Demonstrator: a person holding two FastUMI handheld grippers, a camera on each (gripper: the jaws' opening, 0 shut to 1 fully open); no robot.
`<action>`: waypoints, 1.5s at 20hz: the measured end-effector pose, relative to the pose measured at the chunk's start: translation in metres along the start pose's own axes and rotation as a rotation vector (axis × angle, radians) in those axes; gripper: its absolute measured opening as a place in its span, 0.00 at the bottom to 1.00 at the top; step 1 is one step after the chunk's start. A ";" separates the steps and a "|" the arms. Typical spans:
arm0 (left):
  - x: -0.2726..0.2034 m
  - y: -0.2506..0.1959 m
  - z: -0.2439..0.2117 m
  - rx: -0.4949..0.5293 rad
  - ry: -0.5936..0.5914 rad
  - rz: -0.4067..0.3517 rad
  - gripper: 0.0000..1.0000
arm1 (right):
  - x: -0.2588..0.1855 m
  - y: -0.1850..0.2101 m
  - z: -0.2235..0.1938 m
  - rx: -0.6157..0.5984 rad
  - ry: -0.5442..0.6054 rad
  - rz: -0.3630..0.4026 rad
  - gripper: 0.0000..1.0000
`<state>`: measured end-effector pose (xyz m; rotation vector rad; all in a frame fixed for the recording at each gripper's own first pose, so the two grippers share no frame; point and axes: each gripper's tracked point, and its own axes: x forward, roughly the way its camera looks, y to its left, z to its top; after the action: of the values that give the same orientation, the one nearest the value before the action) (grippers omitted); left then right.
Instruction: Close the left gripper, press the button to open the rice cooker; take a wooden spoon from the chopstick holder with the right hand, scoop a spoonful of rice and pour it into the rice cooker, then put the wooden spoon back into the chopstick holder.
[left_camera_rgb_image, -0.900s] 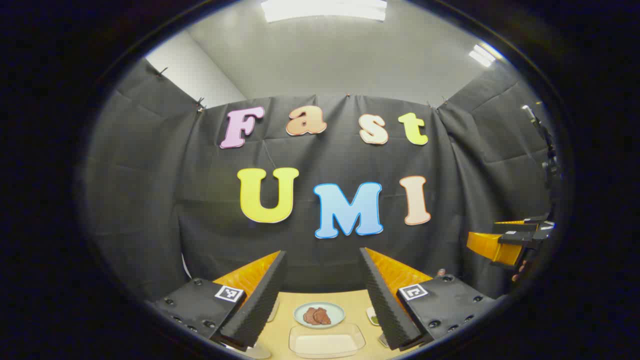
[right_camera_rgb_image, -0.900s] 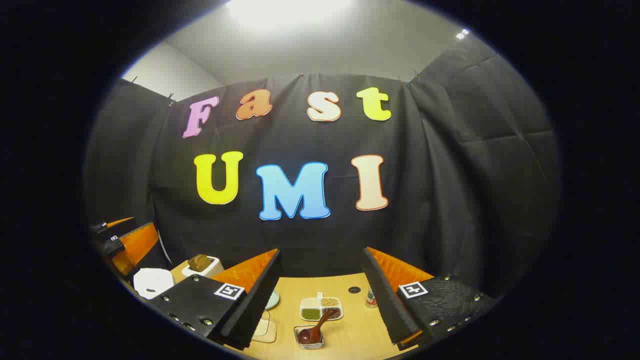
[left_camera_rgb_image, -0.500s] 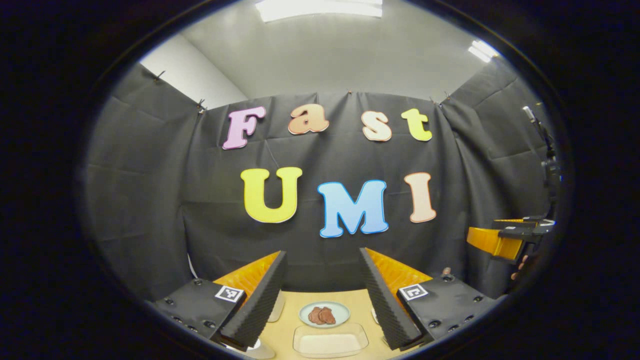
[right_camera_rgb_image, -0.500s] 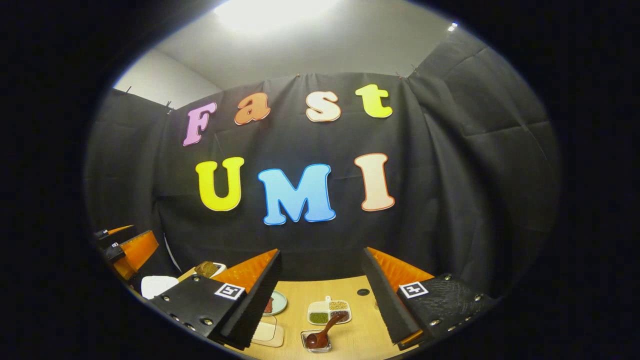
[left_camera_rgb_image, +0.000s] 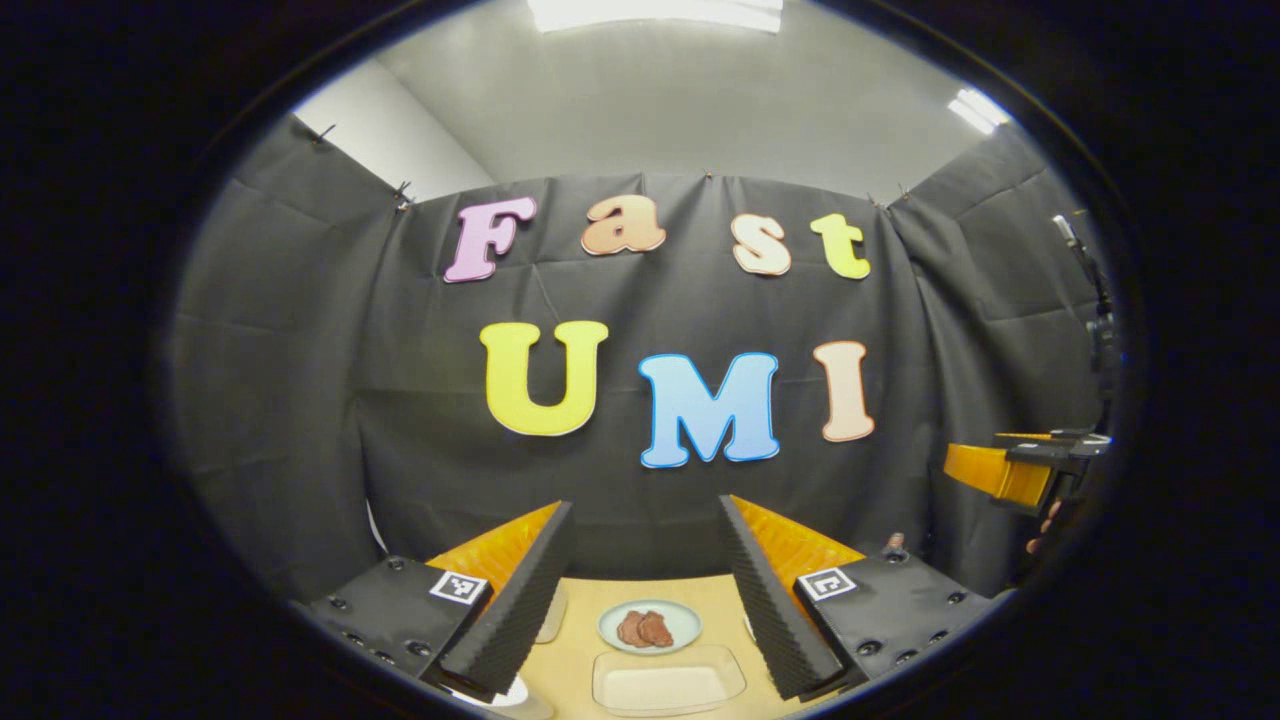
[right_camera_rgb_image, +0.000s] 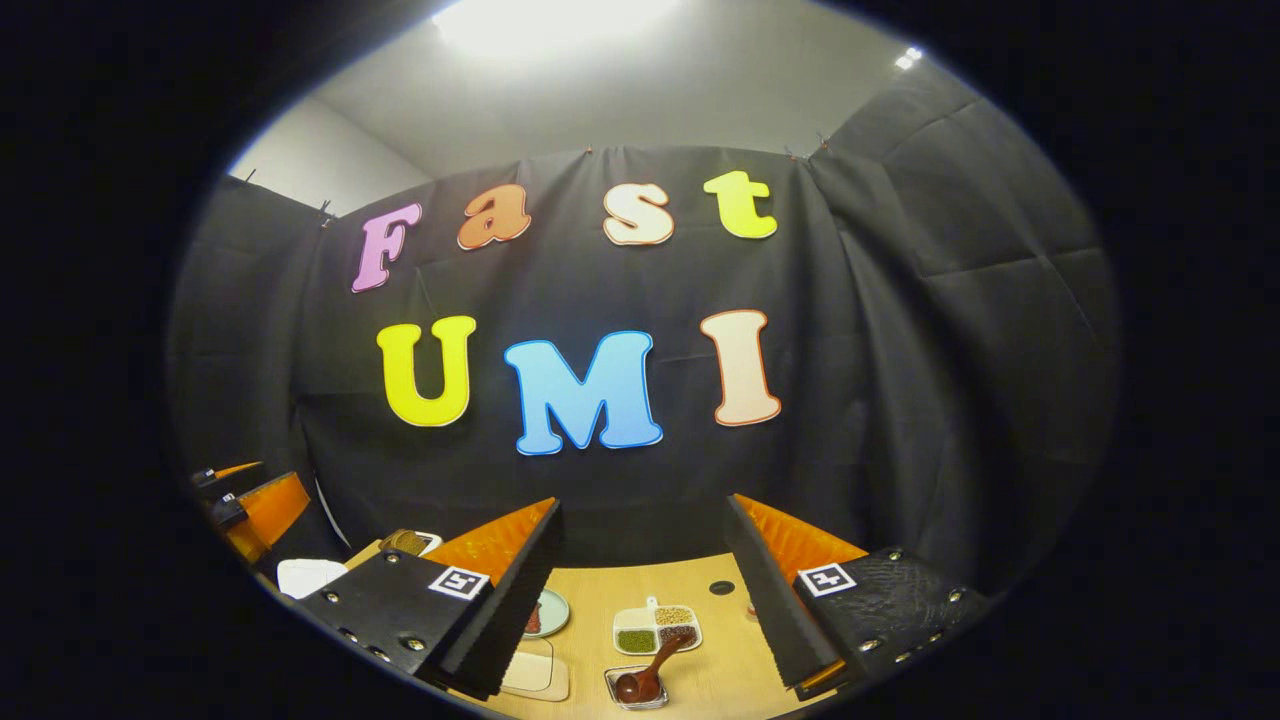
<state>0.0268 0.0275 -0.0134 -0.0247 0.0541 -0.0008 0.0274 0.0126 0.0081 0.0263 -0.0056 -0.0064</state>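
- While I hold both claws up high, my left claw (left_camera_rgb_image: 645, 590) has its two fingers wide apart, with nothing between them.
- My right claw (right_camera_rgb_image: 645, 590) is open wide too, and it holds nothing.
- Far below my left claw is the wooden table (left_camera_rgb_image: 580, 640), with a small round plate (left_camera_rgb_image: 650, 626) on it that has brown food.
- Just near of that plate lies a clear flat tray (left_camera_rgb_image: 667, 682).
- Off to the right in the left gripper view I see my other claw held up in the air, and a bit of the hand (left_camera_rgb_image: 1045, 530) that holds it.
- In the right gripper view the table (right_camera_rgb_image: 720, 640) is below me.
- On it sits a white dish with small parts (right_camera_rgb_image: 657, 628); green, tan and dark bits fill them.
- Just near of that dish is a little clear box (right_camera_rgb_image: 636, 688) with a brown wooden spoon (right_camera_rgb_image: 648, 670) lying in it, its handle leaning up toward the dish.
- To the left of the box are a flat board (right_camera_rgb_image: 538, 674) and the round plate.
- Far left on the table is a white thing (right_camera_rgb_image: 308, 576); I cannot tell if it is the rice cooker.
- My left claw shows at the far left edge, up in the air.
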 end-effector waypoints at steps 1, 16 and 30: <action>0.002 0.004 -0.002 -0.001 0.002 0.005 0.96 | 0.000 0.003 0.000 -0.010 -0.001 0.007 0.97; -0.010 0.112 -0.045 -0.012 0.045 0.116 0.84 | 0.006 0.048 -0.032 -0.016 0.040 0.039 0.97; -0.046 0.223 -0.242 -0.156 0.571 0.210 0.08 | 0.008 0.068 -0.087 -0.002 0.172 0.051 0.97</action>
<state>-0.0325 0.2444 -0.2582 -0.1742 0.6279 0.2066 0.0368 0.0831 -0.0774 0.0250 0.1659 0.0466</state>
